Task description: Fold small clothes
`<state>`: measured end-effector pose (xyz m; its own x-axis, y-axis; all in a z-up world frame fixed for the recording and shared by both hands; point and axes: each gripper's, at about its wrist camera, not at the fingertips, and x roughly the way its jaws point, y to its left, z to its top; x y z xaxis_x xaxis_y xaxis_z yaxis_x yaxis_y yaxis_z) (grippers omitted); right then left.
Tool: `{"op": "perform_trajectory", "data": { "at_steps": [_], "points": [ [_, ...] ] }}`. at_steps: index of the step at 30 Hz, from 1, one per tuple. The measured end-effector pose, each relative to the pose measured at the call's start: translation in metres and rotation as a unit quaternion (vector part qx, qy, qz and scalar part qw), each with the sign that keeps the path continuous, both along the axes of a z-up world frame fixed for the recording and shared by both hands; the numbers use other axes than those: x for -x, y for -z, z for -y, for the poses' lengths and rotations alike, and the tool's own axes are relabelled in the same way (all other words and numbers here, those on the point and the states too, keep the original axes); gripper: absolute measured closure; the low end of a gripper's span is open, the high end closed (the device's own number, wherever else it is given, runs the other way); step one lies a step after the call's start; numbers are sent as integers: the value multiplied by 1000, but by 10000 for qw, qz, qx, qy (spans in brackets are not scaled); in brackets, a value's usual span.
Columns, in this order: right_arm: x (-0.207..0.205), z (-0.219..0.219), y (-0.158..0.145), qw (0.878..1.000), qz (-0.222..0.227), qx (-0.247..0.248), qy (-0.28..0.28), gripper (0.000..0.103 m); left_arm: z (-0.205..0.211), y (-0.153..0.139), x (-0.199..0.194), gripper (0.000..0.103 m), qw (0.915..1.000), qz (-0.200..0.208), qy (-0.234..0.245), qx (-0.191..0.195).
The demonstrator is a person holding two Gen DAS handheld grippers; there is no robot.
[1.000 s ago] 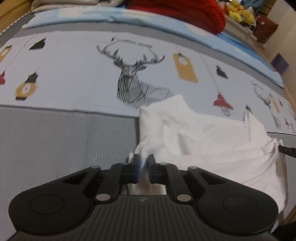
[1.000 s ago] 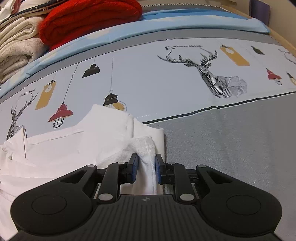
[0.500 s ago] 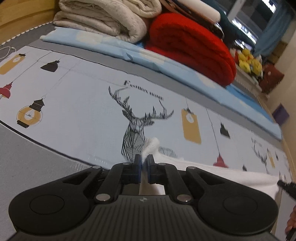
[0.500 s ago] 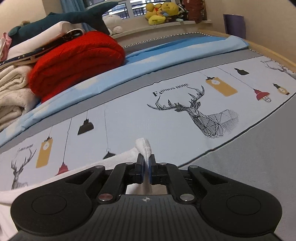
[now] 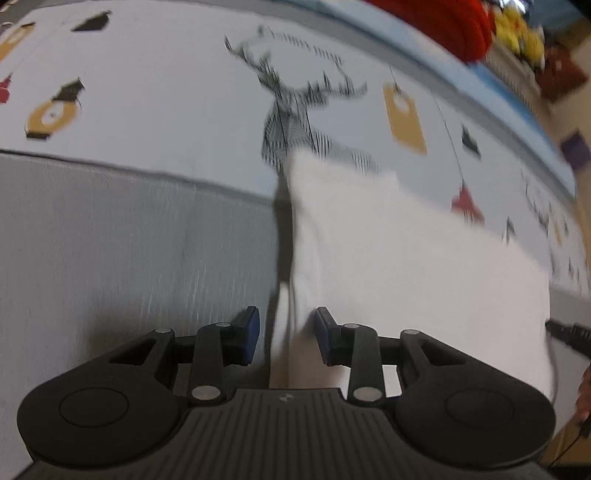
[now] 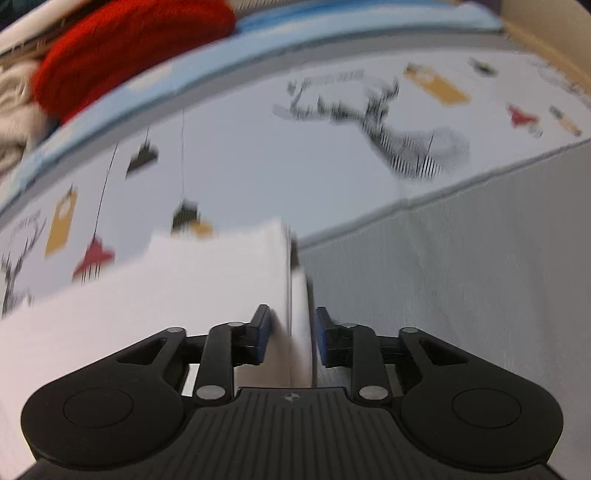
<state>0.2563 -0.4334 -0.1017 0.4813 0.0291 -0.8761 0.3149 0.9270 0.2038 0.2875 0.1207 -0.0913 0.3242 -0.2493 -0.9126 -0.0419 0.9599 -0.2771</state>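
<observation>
A white garment [image 5: 406, 258] lies flat on the bed, with a straight left edge in the left wrist view. It also shows in the right wrist view [image 6: 184, 280], where its right edge runs between the fingers. My left gripper [image 5: 286, 338] is open, its jaws apart on either side of the garment's left edge. My right gripper [image 6: 291, 336] is open too, its jaws apart around the garment's right edge. Both views are blurred by motion.
The bed cover [image 5: 147, 92] is pale with deer and lantern prints, and has a grey band [image 5: 129, 240] nearer me. A red folded blanket [image 6: 129, 48] and a beige blanket [image 6: 14, 107] lie at the far side. Yellow plush toys [image 5: 521, 26] sit at the back right.
Both grippers were shut on the white garment and held it up. Now both have opened, tilted down, and the garment lies flat on the bed.
</observation>
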Motion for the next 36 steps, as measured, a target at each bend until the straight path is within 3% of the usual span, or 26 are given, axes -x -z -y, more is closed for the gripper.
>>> {"op": "perform_trajectory", "data": {
  "at_steps": [5,9,12,14,15,16,17,18,19,20,24,26,28,30,32,36],
  "points": [
    [25,-3,-3,9995,-218,17,-229,73,4,-5,28,66,9996,-16,280,-100],
    [47,-5,-4,9971,-505,-274,-508,72,8,-4,59,66,9970,-273,687,-216],
    [67,-10,-4,9951,-672,-188,-706,72,7,-10,80,66,9961,-315,742,-359],
    [78,-12,-6,9946,-711,-95,-751,71,10,-11,90,68,9964,-372,718,-238],
    [82,-11,-7,9948,-701,-119,-723,71,13,-9,94,73,9962,-359,743,-264],
    [86,-9,-7,9951,-699,-174,-680,71,16,-9,97,92,9957,-339,785,-368],
    [90,-8,-6,9950,-722,-239,-644,72,19,-9,100,98,9950,-321,801,-510],
    [94,-8,-5,9948,-753,-273,-632,75,19,-11,101,99,9954,-280,740,-547],
    [97,-9,-4,9944,-772,-297,-653,92,19,-17,102,99,9962,-220,660,-517],
    [100,-10,-5,9941,-746,-328,-714,99,17,-25,105,99,9968,-107,635,-479],
    [111,-7,-23,9974,-443,-227,-518,100,5,-35,114,99,9976,31,570,-397],
    [114,-9,-26,9976,-458,-137,-498,100,-4,-18,114,98,9985,-226,425,-243],
    [112,-14,-23,9964,-635,2,-553,98,-16,-8,111,95,9987,-468,99,176],
    [109,-18,-27,9961,-676,148,-538,97,-31,-14,107,81,9983,-295,-173,477],
    [111,-19,-41,9978,-280,352,-494,89,-38,-22,102,60,9977,-40,-341,588],
    [121,-9,-57,9971,647,373,-143,82,-41,-24,89,57,9959,47,-589,692]
  ]
}}
